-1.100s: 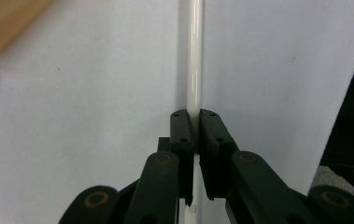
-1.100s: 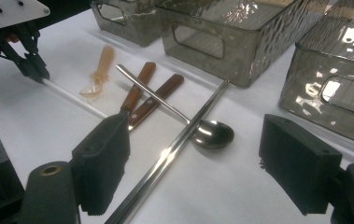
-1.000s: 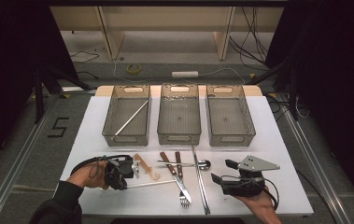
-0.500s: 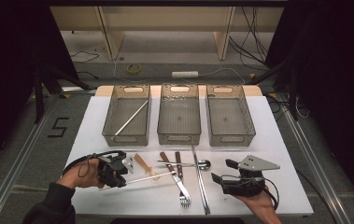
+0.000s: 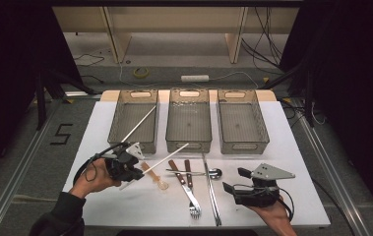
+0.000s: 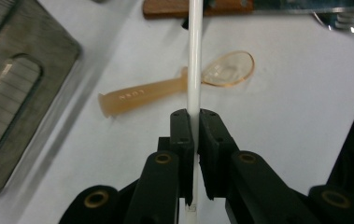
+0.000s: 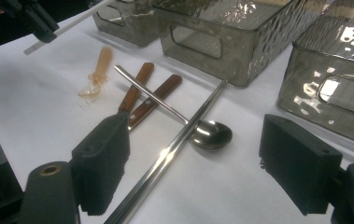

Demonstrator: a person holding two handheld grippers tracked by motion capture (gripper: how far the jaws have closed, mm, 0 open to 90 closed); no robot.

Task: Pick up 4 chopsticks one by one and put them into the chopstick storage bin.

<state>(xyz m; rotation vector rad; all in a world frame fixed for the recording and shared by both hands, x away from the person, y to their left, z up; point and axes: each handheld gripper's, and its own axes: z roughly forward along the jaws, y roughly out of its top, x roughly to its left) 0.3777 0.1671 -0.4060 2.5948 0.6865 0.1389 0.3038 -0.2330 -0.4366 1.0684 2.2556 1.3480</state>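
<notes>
Lower left of high view: left gripper [image 5: 125, 169] clamped on white chopstick [image 5: 159, 162], lifted above amber plastic spoon [image 5: 153, 175], slanting toward middle bin [image 5: 189, 146]. Lower right: right gripper [image 5: 236, 180], jaws apart, beside metal spoon [image 5: 213, 173].

A lab recording bay: black curtains [image 5: 7, 73] flank a white tabletop [image 5: 292, 147], with loose cables [image 5: 267, 44] and a power strip [image 5: 195, 78] on the floor.
</notes>
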